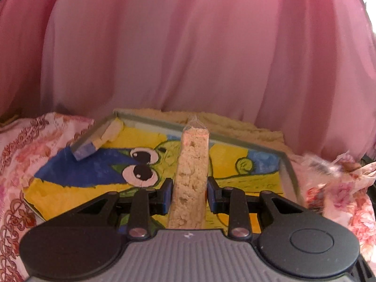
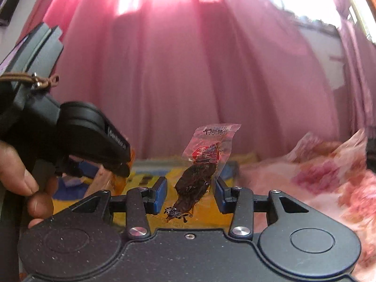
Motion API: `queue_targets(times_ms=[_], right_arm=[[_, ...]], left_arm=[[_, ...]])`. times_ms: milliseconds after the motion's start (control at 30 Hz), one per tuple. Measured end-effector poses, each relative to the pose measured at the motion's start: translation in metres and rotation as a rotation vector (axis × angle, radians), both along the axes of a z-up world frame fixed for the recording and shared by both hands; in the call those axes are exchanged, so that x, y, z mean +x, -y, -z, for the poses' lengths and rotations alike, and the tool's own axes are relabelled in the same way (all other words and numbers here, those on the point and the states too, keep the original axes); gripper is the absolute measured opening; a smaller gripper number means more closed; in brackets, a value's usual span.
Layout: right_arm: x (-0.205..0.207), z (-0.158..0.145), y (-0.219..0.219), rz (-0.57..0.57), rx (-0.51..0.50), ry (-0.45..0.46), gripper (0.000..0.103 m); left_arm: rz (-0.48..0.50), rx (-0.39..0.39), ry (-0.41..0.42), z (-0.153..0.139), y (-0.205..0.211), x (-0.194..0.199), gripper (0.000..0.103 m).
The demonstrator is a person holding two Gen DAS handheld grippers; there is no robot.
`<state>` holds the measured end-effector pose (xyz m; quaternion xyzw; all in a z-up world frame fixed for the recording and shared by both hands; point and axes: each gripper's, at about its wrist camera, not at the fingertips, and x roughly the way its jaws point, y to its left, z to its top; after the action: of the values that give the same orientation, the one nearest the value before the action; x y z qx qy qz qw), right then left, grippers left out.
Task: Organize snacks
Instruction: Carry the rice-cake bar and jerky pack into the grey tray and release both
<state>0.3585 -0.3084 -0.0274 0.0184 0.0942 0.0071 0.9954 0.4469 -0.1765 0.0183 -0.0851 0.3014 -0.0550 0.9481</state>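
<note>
Gripping a clear packet of pale crumbly snack (image 1: 191, 176), left tool (image 1: 188, 193) closed with both blue pads (image 1: 167, 195) pressed against the packet's sides. Packet upright between the fingers, sealed tip pointing away toward the pink curtain (image 1: 188, 47). Held over a tray (image 1: 289, 171) lined with a yellow, blue and green cartoon drawing. Small pale and blue pieces (image 1: 98, 141) lodged in the tray's far left corner. Tray resting on a floral cloth (image 1: 23, 164); more pale crumbly material (image 1: 235, 124) heaped past the tray's far edge.

Right tool (image 2: 190, 193) partly open around a clear packet with red print and a dark brown snack (image 2: 199, 176) inside. Right pad (image 2: 221, 195) touching the packet's edge; left pad standing apart from it, a gap showing. Cannot tell whether the packet is truly clamped. Packet tilted, top leaning right, above the tray's near part. Left tool's black body seen at the left of the right wrist view, with a person's hand (image 2: 21, 171) wrapped around its handle. Floral cloth blurred off to the right.
</note>
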Motion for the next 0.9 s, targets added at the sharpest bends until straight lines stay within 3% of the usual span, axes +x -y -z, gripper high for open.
queue_targets(times_ms=[233, 533, 567, 633, 767, 833, 900], right_arm=[[0.02, 0.007, -0.003, -0.047, 0.077, -0.154, 0.043], [0.026, 0.009, -0.001, -0.031, 0.064, -0.186, 0.044], [0.027, 0.01, 0.0, -0.029, 0.066, -0.189, 0.044], [0.027, 0.01, 0.001, -0.031, 0.076, -0.19, 0.051], [0.021, 0.002, 0.0, -0.021, 0.062, -0.182, 0.072], [0.015, -0.003, 0.0, -0.019, 0.049, -0.17, 0.089], [0.006, -0.01, 0.001, -0.01, 0.038, -0.156, 0.096]], left_arm=[[-0.029, 0.011, -0.053, 0.014, -0.007, 0.005, 0.033], [-0.02, 0.038, -0.058, 0.017, -0.004, 0.004, 0.034], [-0.022, 0.04, -0.057, 0.015, -0.004, 0.003, 0.037], [-0.027, 0.046, -0.057, 0.013, -0.004, 0.001, 0.064], [-0.061, 0.055, -0.027, -0.001, -0.01, -0.01, 0.082], [-0.079, 0.065, -0.015, -0.011, -0.015, -0.017, 0.089], [-0.094, 0.067, 0.014, -0.022, -0.02, -0.026, 0.098]])
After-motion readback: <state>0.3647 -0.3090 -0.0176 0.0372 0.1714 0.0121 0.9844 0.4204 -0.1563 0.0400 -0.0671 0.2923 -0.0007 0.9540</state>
